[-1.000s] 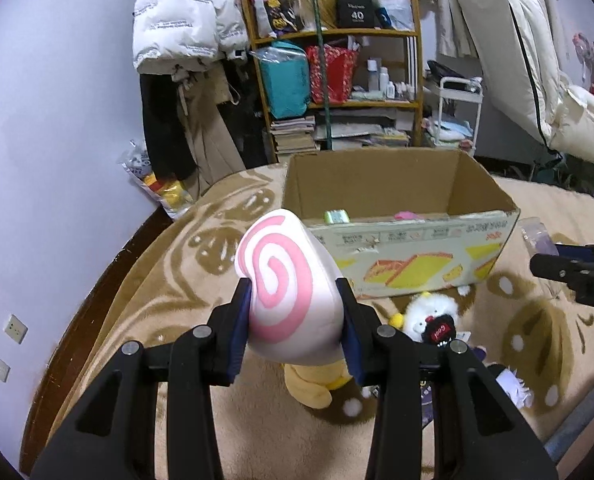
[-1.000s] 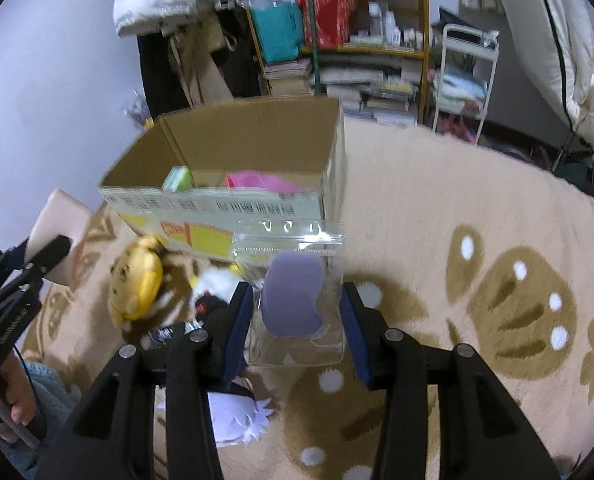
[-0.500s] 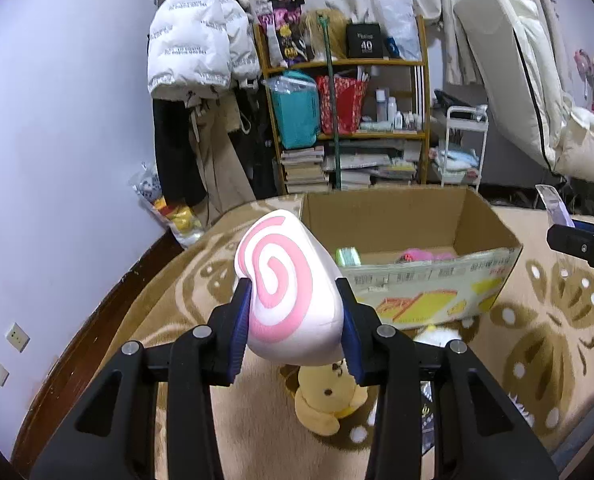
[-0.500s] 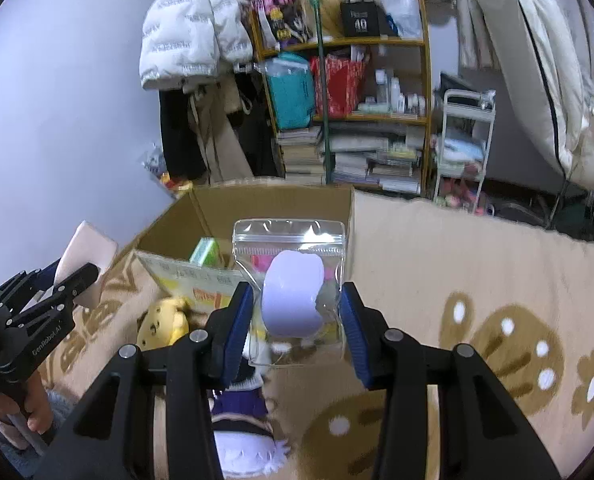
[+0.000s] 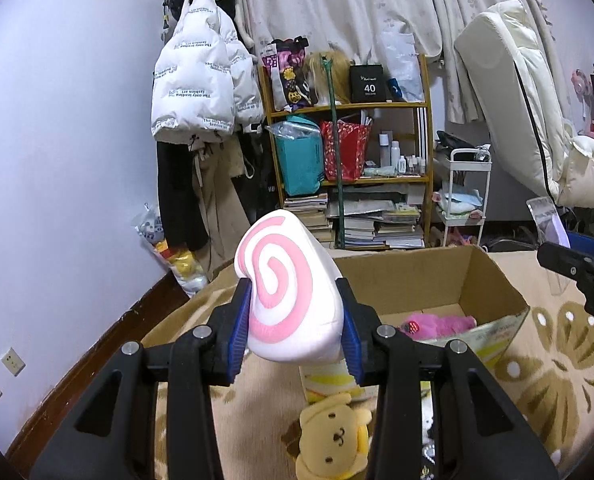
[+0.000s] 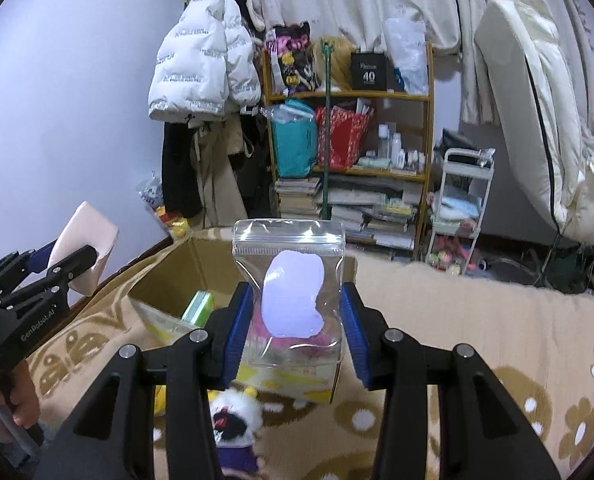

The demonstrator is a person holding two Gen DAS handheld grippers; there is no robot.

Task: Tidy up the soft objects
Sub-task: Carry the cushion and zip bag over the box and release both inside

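Left gripper [image 5: 295, 330]: clamped on the white wedge-shaped plush with a pink spiral [image 5: 287, 292], blue pads pressed into both its sides; held up at the centre of the left wrist view, in front of the box's left end.

Right gripper [image 6: 295, 330]: clamped on the clear zip-top plastic bag holding a flat lilac soft piece [image 6: 293, 300], bag upright between the blue pads at the centre of the right wrist view.

Open brown cardboard box [image 5: 485, 280]: centre right of the left wrist view, standing on the beige bedcover with brown flower and paw prints [image 5: 553, 368].

Inside the box: fluffy magenta plush [image 5: 441, 326] near the front wall, and a pale green packet [image 6: 197, 306] (seen only from the right wrist view, left of the bag).

Yellow dog-faced plush [image 5: 335, 440]: lying on the bedcover at the lower centre of the left wrist view, in front of the box.

White fluffy plush with a dark face [image 6: 233, 420]: lower centre-left of the right wrist view, also on the bedcover outside the box.

Background: wooden shelf crowded with books and bags [image 5: 349, 168], top centre.
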